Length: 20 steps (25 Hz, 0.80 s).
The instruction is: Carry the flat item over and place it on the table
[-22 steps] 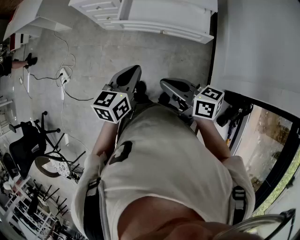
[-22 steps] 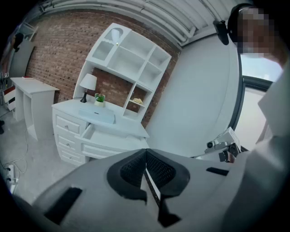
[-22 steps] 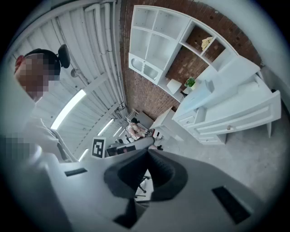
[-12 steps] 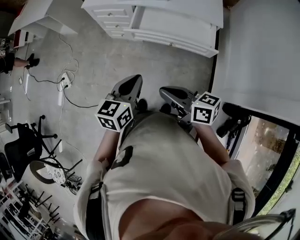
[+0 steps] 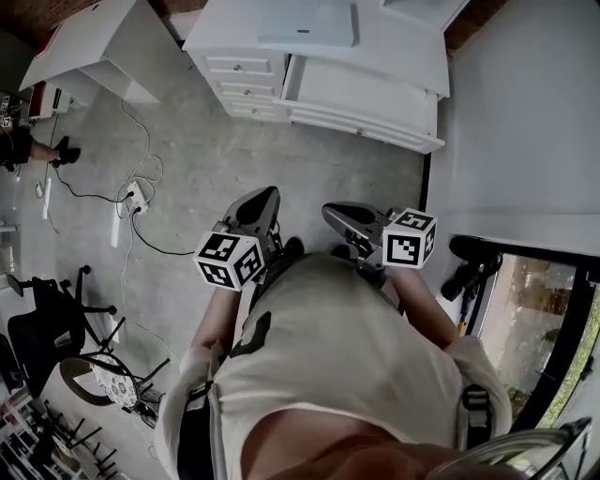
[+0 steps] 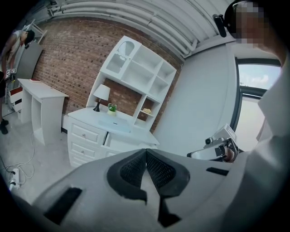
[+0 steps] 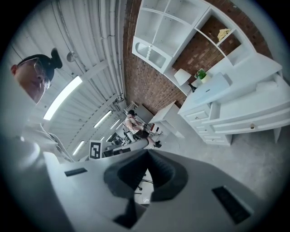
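**Both claws shut and empty; flat panel lies on a dresser ahead**

Seen from above, a person in a pale T-shirt [image 5: 347, 356] stands on a grey concrete floor [image 5: 216, 150] and holds two grippers close to the chest. The left gripper [image 5: 270, 192] has its jaws pressed together, the black ribbed pads meeting with nothing between them. The right gripper [image 5: 330, 208] is the same, jaws pressed together and empty.

Ahead stands a white dresser [image 5: 375, 56] with drawers, set against a brick wall [image 6: 63, 59]. The flat pale-blue panel [image 5: 307, 23] lies on the dresser's top, well apart from both grippers. Beside the panel are a small white lamp [image 6: 102, 93] and a little green plant [image 6: 112, 108], with a white shelf unit [image 6: 140, 68] above.

A white table [image 5: 89, 42] stands to the dresser's left. A power strip [image 5: 136, 199] with a trailing cable lies on the floor, and a black office chair [image 5: 47, 309] is at the left edge.
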Tool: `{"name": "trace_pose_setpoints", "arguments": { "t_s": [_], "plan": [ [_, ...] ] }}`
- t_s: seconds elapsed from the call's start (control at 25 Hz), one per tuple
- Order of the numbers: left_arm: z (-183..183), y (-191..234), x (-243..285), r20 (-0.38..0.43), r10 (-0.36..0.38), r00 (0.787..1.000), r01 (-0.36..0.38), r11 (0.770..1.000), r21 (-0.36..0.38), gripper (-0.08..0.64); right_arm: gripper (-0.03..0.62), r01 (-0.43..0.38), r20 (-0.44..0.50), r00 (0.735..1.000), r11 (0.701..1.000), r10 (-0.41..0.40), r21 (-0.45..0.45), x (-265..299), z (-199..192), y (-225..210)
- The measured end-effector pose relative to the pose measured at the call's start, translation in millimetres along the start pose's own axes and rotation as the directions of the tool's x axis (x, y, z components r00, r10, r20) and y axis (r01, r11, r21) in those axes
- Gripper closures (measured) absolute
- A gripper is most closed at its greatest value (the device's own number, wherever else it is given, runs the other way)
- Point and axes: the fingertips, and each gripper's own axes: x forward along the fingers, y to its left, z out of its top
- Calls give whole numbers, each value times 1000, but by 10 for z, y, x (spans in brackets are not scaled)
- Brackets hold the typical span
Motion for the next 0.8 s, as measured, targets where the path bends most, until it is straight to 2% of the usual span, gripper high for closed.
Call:
{"name": "trace_pose_setpoints", "arguments": {
  "t_s": [0.4, 0.6, 0.8],
  "plan": [
    [340, 556, -226, 53, 7, 999, -6, 1000, -22, 540, 581, 68, -34, 997, 996, -70, -54, 419, 115, 139],
    [298, 555, -90, 50, 8, 999, -6, 999, -33, 540, 581, 92, -26, 995, 994, -94, -59, 350, 127, 29],
    [344, 526, -13, 48, 20, 999, -19, 999, -28, 540, 581, 63, -35, 997, 997, -64, -38, 403, 198, -47]
  ]
}}
